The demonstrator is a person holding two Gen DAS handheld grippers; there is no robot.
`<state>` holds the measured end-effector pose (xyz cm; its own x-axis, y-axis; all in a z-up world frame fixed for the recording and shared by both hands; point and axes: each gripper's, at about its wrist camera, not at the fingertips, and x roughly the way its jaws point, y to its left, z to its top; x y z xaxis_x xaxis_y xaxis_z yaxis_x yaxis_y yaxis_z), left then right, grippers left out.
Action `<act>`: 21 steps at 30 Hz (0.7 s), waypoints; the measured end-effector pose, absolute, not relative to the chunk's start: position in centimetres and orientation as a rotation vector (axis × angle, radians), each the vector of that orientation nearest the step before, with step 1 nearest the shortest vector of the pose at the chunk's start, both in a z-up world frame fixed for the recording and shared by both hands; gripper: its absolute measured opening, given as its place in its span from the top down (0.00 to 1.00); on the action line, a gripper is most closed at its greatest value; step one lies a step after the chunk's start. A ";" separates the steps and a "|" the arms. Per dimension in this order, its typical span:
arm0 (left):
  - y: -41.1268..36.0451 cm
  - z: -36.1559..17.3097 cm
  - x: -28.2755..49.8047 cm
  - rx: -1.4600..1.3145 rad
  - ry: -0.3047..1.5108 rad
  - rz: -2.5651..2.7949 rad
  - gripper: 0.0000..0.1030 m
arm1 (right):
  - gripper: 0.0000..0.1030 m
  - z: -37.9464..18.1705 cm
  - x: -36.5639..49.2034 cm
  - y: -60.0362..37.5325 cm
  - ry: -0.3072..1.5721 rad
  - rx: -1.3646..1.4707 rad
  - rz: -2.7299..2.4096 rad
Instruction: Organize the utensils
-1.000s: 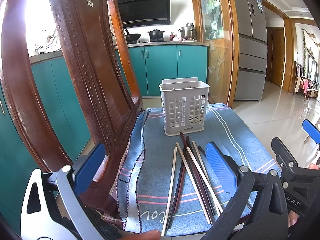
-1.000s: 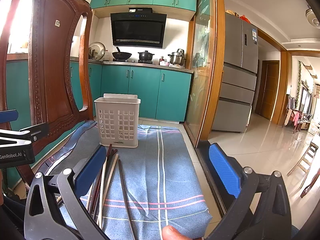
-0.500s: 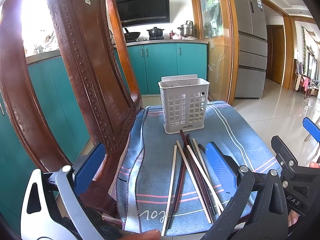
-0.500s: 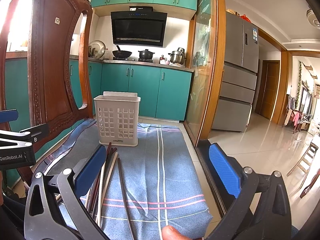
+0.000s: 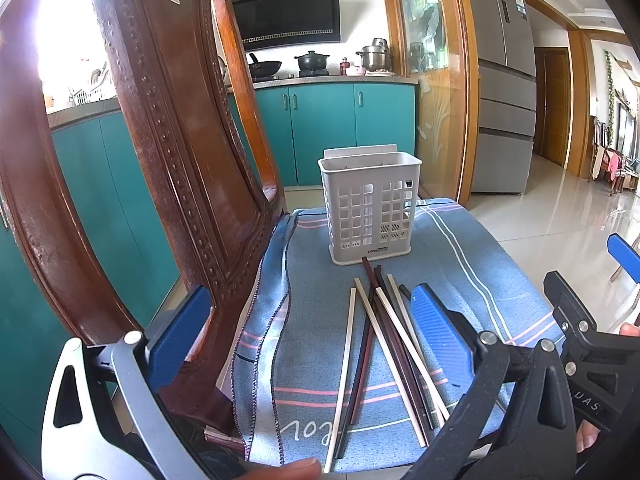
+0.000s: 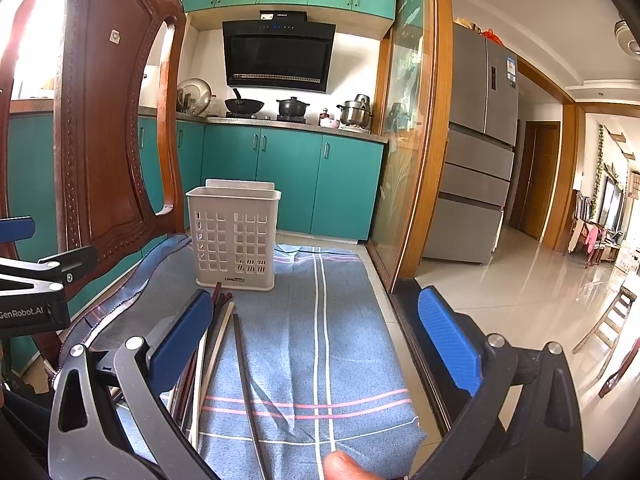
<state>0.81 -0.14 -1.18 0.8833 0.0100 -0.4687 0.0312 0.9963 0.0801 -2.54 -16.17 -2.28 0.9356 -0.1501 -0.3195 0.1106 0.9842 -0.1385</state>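
Left wrist view shows the left gripper with its blue jaws spread wide and nothing between them; the right wrist view shows the right gripper spread just as wide and just as empty. Neither one touches anything, so I'd judge the sorting has not begun: this looks like the approach before the first pick.

Taking the white basket as the landmark, the chopsticks lie in a loose, crossed heap on the blue cloth just in front of it, their far tips almost at its base. The left gripper hangs over the near end of that heap, its right-hand pad covering a few sticks on the heap's right side. From the right gripper, the same heap sits off by its left-hand pad, with one dark stick lying apart towards the gap between its pads. The basket stands upright beyond and looks empty, as far as its slots show.

Next, I'd guess, one gripper needs to drop low over a single stick or a pair and close across it, then carry it up to the basket's open top. The sticks overlap, so picking one cleanly may disturb the rest.

A wooden chair back rises left of the basket.
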 end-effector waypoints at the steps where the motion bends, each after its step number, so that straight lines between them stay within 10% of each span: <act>1: -0.1 -1.3 0.9 0.085 0.491 -0.011 0.03 | 0.02 -2.2 -2.4 -16.1 0.338 -0.121 -0.135; 21: -1.1 -5.7 4.5 0.141 0.675 -0.020 0.03 | 0.10 -5.7 2.7 -16.6 0.540 -0.143 -0.175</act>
